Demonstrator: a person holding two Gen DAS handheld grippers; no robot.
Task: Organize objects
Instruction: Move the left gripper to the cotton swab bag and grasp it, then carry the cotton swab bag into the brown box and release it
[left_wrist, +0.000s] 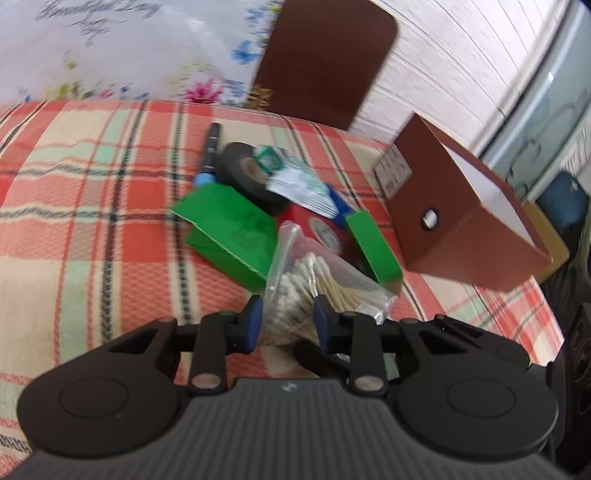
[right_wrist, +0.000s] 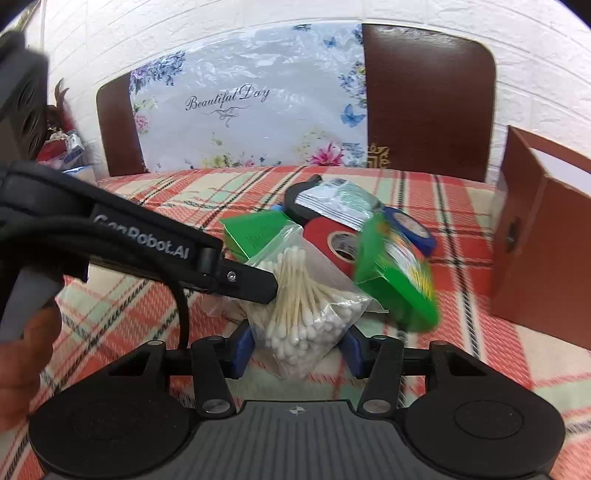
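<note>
On the near middle of the plaid cloth (left_wrist: 92, 206) lies a clear bag of cotton swabs (right_wrist: 306, 314), and both tools meet at it. Left gripper (left_wrist: 286, 321) has its blue pads pinched on the bag's near end. Right gripper (right_wrist: 295, 349) straddles the bag's bulging bottom with both pads set against the plastic, though a firm clamp cannot be told. Just beyond the bag sit two green boxes (left_wrist: 229, 236), a red tape roll (right_wrist: 338, 242), a black tape roll (left_wrist: 245, 171), a blue tape roll (right_wrist: 413, 227), white packets (left_wrist: 303, 188) and a pen (left_wrist: 210, 155). At far right, apart from the heap, stands a brown box (left_wrist: 458, 221) with its open side up.
</note>
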